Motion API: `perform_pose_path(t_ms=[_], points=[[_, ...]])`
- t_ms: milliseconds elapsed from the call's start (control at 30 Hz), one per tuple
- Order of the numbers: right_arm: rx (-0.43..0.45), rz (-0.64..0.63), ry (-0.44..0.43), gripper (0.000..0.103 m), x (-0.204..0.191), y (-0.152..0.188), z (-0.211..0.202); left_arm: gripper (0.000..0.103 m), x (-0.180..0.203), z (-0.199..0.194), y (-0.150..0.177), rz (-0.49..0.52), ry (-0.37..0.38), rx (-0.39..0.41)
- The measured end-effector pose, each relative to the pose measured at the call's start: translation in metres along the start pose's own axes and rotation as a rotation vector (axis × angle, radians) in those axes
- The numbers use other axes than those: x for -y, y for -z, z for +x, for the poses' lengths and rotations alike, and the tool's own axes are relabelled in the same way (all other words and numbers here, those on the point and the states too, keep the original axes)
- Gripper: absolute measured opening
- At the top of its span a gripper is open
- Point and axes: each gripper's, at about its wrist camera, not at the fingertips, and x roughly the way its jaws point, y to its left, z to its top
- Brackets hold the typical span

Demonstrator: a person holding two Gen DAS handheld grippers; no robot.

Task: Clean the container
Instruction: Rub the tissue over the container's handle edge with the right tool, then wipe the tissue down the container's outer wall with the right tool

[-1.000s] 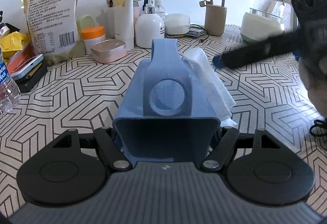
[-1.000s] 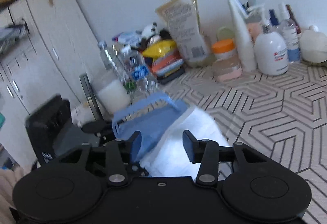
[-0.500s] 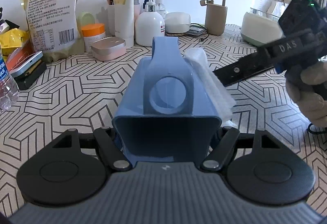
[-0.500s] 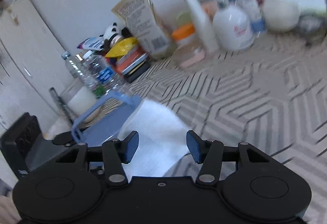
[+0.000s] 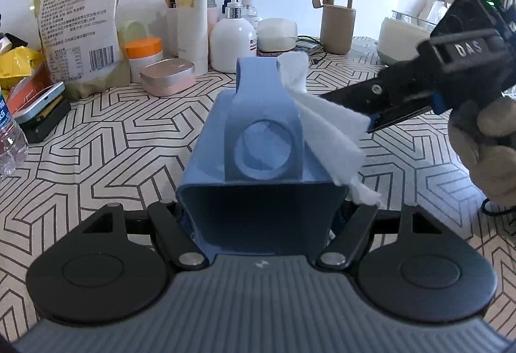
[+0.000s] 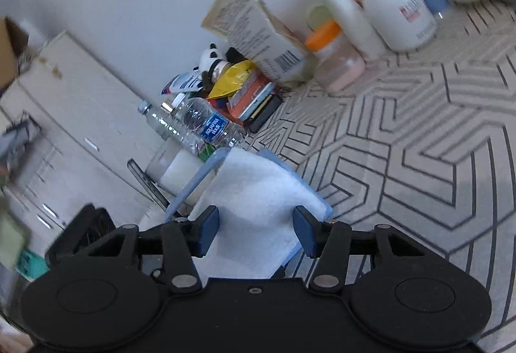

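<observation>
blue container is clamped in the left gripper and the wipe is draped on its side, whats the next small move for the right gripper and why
Probably close the right gripper on the white wipe. Its pads sit apart on either side of the wipe, not pressing it, while the left gripper holds the blue container ready for wiping.

Matt blue plastic container (image 5: 258, 140); soft white paper wipe (image 5: 332, 130).

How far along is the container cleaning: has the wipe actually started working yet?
Done: the left gripper is shut on the blue container, holding it steady. In hand: the white wipe lies against the container's right side, and the right gripper has the wipe between its jaws, though a firm pinch isn't clear. Left: the inside and the other faces look untouched; no dirt is visible to judge by.
</observation>
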Motion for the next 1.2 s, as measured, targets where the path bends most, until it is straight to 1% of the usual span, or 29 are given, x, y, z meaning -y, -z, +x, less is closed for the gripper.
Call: perform_pose_path(t_ms=[33,133,167,200,267,333,367,467,533,600,667,733,900,1033,1200], points=[[0.003,-0.024,0.003,0.056,-0.003,0.001,-0.001,0.073,0.000,0.000,0.000,-0.001,-0.002,0.000],[0.014,-0.070,0.004,0.047,-0.009,0.001,-0.003,0.073,-0.001,0.000,0.000,-0.008,0.001,0.000],[0.018,-0.083,0.006,0.041,-0.011,0.000,-0.004,0.073,-0.001,0.000,0.000,-0.011,-0.002,0.001],[0.020,-0.111,0.011,0.038,-0.014,0.000,-0.006,0.073,-0.002,0.000,0.000,-0.014,-0.007,0.001],[0.024,-0.192,0.035,0.036,-0.022,0.000,-0.007,0.073,-0.002,0.000,0.000,-0.020,-0.015,0.002],[0.009,-0.228,0.026,0.035,-0.030,0.000,-0.002,0.073,-0.005,0.000,0.000,-0.038,-0.031,0.003],[-0.002,-0.237,0.012,0.033,-0.030,-0.001,0.001,0.073,-0.006,0.000,0.000,-0.044,-0.031,0.004],[-0.014,-0.263,-0.006,0.032,-0.035,0.001,0.005,0.073,-0.006,-0.001,0.001,-0.042,-0.034,0.005],[-0.018,-0.253,-0.011,0.031,-0.032,-0.001,0.004,0.073,-0.004,0.000,0.000,-0.032,-0.037,0.002],[-0.017,-0.250,-0.007,0.027,-0.028,-0.001,0.003,0.073,-0.003,0.000,0.000,-0.023,-0.038,0.001],[-0.015,-0.274,0.006,0.024,-0.029,-0.002,0.002,0.073,-0.003,0.001,0.000,-0.020,-0.031,0.001],[-0.010,-0.295,0.018,0.023,-0.032,0.000,0.000,0.073,-0.003,0.001,0.000,-0.018,-0.026,0.001],[0.012,-0.300,0.073,0.022,-0.027,-0.004,-0.004,0.073,-0.002,0.001,0.000,-0.008,-0.020,0.001],[0.002,-0.370,0.225,0.023,-0.028,-0.002,0.001,0.073,-0.002,0.001,0.000,-0.008,-0.020,0.000],[-0.027,-0.357,0.242,0.022,-0.021,-0.002,0.009,0.073,-0.003,0.001,0.000,-0.017,-0.018,0.001]])
